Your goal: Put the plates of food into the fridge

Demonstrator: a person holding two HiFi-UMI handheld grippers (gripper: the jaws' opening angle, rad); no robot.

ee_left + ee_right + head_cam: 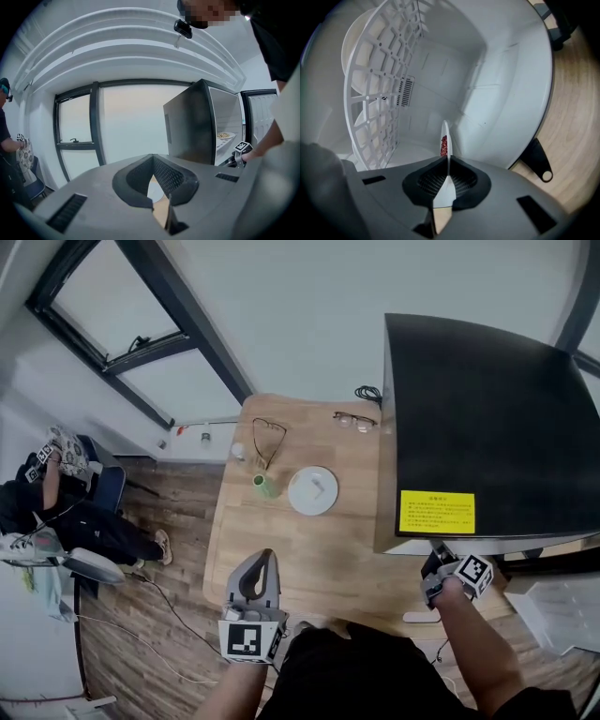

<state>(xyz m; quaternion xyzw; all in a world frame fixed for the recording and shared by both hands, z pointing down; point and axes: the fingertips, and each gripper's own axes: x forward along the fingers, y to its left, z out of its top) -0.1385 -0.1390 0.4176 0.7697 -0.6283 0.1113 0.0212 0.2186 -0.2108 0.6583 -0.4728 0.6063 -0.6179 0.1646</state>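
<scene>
shelving round white plate of red food [446, 130] in white-lined fridge [501, 70]: best kept level | right gripper [446, 161] pinches rim | left gripper [152, 160] pressed together

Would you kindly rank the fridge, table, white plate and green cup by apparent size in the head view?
Largest to smallest:
fridge, though its top sits nearer the camera
table
white plate
green cup

Wooden table [281, 559] mid-frame. Green cup [264, 486] at table's 10 o'clock, spectacles [354, 420] at 1 o'clock, black cable [367, 393] just beyond. Seated person [66, 517] at frame's 9 o'clock, window [141, 343] at 11.
</scene>
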